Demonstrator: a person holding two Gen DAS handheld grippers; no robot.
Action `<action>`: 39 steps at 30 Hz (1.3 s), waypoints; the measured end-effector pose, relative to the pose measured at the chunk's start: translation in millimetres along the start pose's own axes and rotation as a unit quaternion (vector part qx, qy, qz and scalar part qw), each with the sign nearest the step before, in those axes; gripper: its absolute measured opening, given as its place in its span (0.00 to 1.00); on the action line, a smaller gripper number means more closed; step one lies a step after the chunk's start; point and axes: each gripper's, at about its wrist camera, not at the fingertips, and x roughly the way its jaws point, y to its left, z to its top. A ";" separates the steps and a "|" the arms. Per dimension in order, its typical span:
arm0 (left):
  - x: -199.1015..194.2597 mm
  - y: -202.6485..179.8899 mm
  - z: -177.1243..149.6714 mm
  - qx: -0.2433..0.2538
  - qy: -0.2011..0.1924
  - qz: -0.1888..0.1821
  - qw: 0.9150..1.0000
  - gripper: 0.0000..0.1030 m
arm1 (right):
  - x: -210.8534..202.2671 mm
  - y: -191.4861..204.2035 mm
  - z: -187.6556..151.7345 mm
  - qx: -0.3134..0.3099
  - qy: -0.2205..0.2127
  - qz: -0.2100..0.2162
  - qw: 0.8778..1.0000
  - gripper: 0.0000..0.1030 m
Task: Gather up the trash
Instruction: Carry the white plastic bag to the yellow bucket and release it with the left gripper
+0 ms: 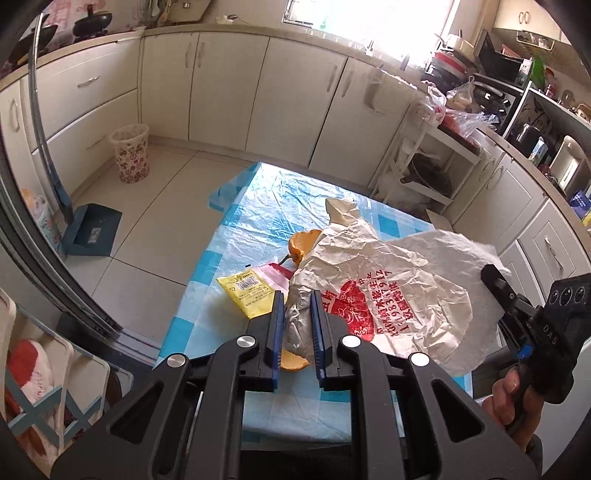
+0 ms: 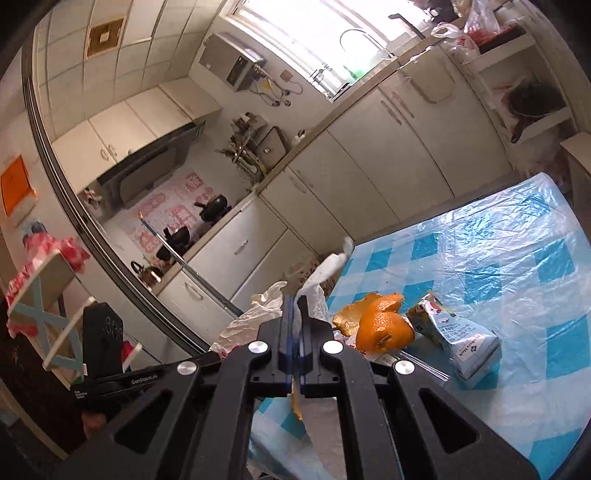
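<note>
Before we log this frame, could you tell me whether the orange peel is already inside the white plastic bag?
No, the orange peel lies on the checked tablecloth beside the small carton, outside the white plastic bag.

Left wrist view: looks forward and down along left gripper point(image 1: 298, 328) fingers, close over table point(image 1: 255, 218), facing window-side cabinets. Right wrist view: rolled sideways, close behind right gripper point(image 2: 296, 325), facing stove wall. Shared: white plastic bag point(image 1: 388, 280) point(image 2: 255, 317), orange peel point(image 1: 301, 243) point(image 2: 384, 325), checked tablecloth.

Sunlit window point(image 1: 369, 14) above white cabinets point(image 1: 229, 88), tiled floor point(image 1: 155, 206)
</note>
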 end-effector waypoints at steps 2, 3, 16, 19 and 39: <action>-14.8 -3.1 1.8 0.002 -0.008 -0.007 1.000 0.13 | -23.6 1.9 2.0 0.011 -0.021 0.002 1.000 0.03; -21.3 -4.6 1.8 0.004 -0.012 -0.010 1.000 0.13 | -35.2 5.9 2.3 0.010 -0.030 0.001 1.000 0.03; -53.9 -134.7 -36.2 0.120 -0.003 -0.093 0.988 0.14 | -207.1 8.3 -11.4 -0.029 -0.115 -0.166 0.979 0.03; -41.5 -170.9 -51.6 0.153 0.010 -0.103 0.983 0.14 | -226.5 -15.6 -20.6 -0.006 -0.121 -0.208 0.971 0.03; 154.3 -397.9 -167.6 0.392 0.129 -0.025 0.910 0.14 | -210.1 -244.2 -75.6 0.164 -0.030 -0.368 0.915 0.03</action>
